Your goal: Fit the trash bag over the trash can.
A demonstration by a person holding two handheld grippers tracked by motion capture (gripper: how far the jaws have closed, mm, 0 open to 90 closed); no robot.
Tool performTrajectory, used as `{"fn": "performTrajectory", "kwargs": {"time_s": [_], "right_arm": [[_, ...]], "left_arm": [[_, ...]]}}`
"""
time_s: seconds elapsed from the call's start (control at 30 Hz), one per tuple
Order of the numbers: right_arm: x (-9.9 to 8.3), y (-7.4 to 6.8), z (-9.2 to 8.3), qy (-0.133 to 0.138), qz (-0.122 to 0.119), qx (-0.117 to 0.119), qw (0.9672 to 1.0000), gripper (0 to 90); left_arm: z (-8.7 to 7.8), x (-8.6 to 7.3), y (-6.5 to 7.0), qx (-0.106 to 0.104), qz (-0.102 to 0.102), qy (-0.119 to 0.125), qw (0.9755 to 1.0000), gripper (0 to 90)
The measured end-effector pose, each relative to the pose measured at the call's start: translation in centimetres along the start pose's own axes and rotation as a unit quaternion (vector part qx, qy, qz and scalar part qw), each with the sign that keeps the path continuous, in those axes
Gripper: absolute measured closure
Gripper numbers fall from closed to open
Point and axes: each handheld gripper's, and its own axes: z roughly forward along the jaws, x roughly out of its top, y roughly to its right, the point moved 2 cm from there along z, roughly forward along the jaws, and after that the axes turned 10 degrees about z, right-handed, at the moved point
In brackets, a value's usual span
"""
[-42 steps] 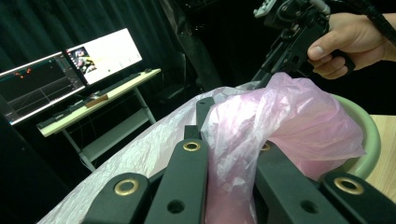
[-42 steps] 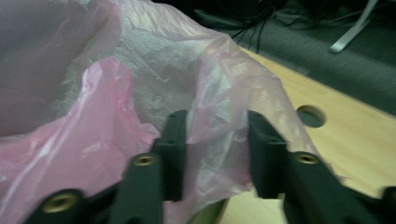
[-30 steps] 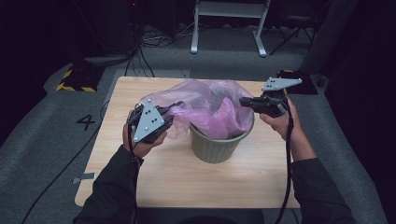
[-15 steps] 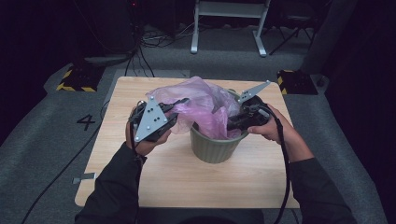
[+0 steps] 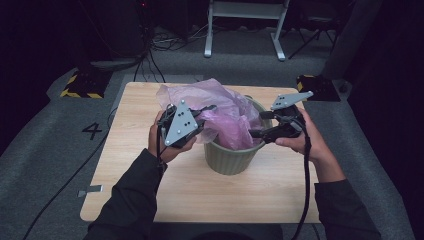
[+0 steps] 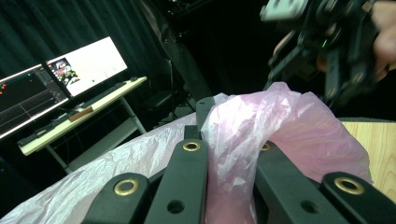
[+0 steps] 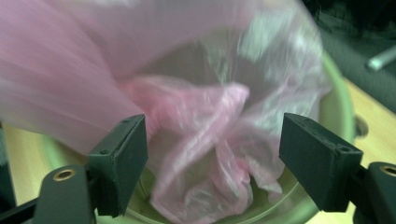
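Pink bag [image 5: 220, 112] half seated in the green bin [image 5: 231, 157], mid-table, lining job unfinished.

Bag's lower part hangs crumpled inside the bin; most of the film billows above the rim and out toward the left, none of it folded over the edge that I can see. Bin holds nothing else visible. Left gripper [image 5: 207, 111] clamped tight on a bunched fold of the bag [image 6: 243, 140], holding it up just left of the bin. Right gripper [image 5: 261, 124] sits at the bin's right rim, jaws just been opening and now wide, pads clear of the film, loose plastic [image 7: 205, 135] between them but not pinched. Judged left to do: spread the mouth, push the film down, cuff it round the rim. Wooden table [image 5: 150, 200] underneath.
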Motion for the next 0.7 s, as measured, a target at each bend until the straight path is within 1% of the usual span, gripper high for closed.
{"fn": "performTrajectory", "kwargs": {"time_s": [0.07,0.1,0.13,0.17,0.2,0.23,0.27,0.33,0.43,0.47,0.5,0.53,0.57,0.6,0.63,0.67,0.7], "right_arm": [[0.1,-0.3,-1.1,0.034,-0.016,0.010,0.9992,24.5],[0.2,-0.6,-1.5,0.041,-0.022,0.011,0.9989,24.7],[0.2,-0.9,-1.8,0.050,-0.029,0.011,0.9983,25.1],[0.3,-1.3,-2.2,0.063,-0.036,0.015,0.9972,25.9],[0.3,-1.6,-2.6,0.076,-0.039,0.024,0.9960,26.0],[0.3,-2.1,-2.9,0.084,-0.044,0.038,0.9947,25.8],[0.2,-2.8,-3.0,0.090,-0.054,0.053,0.9931,25.1],[0.0,-4.2,-3.0,0.091,-0.075,0.079,0.9899,24.4],[-0.2,-6.2,-2.4,0.084,-0.092,0.098,0.9874,24.9],[-0.2,-6.5,-2.2,0.082,-0.090,0.096,0.9879,26.5],[-0.1,-6.6,-1.8,0.078,-0.085,0.084,0.9899,28.5],[-0.1,-6.7,-1.5,0.076,-0.085,0.070,0.9910,32.4],[-0.2,-6.7,-1.0,0.074,-0.091,0.052,0.9918,44.5],[-0.4,-6.4,-0.4,0.067,-0.098,0.031,0.9924,62.6],[-0.4,-6.4,-0.4,0.067,-0.098,0.031,0.9924,62.6],[-0.5,-6.3,-0.3,0.066,-0.099,0.034,0.9924,71.0],[-0.7,-6.0,-0.2,0.066,-0.099,0.038,0.9921,76.1]], "left_arm": [[0.3,0.0,0.2,-0.005,0.000,-0.004,1.0000,89.4],[0.4,0.1,0.2,-0.008,0.005,-0.007,0.9999,89.4],[0.6,0.1,0.4,-0.010,0.004,-0.009,0.9999,89.4],[0.7,0.1,0.5,-0.012,0.007,-0.011,0.9998,89.4],[0.8,0.0,0.6,-0.013,0.008,-0.012,0.9998,89.4],[0.9,0.0,0.7,-0.015,0.006,-0.014,0.9998,89.3],[1.1,-0.1,0.8,-0.019,0.006,-0.014,0.9997,89.2],[1.4,-0.2,1.0,-0.021,0.009,-0.021,0.9995,88.8],[1.9,-0.2,1.4,-0.026,0.010,-0.028,0.9992,88.3],[2.0,-0.1,1.5,-0.029,0.013,-0.027,0.9991,88.0],[2.0,-0.1,1.6,-0.030,0.012,-0.027,0.9991,87.5],[2.1,-0.1,1.8,-0.033,0.014,-0.027,0.9990,87.0],[2.1,-0.1,1.9,-0.035,0.013,-0.029,0.9989,85.6],[2.1,-0.1,2.0,-0.034,0.014,-0.032,0.9988,78.0],[2.1,-0.1,2.0,-0.032,0.015,-0.034,0.9988,78.0],[2.0,-0.2,2.0,-0.029,0.012,-0.039,0.9987,72.3],[1.9,-0.3,2.0,-0.035,0.003,-0.041,0.9985,61.6]]}}
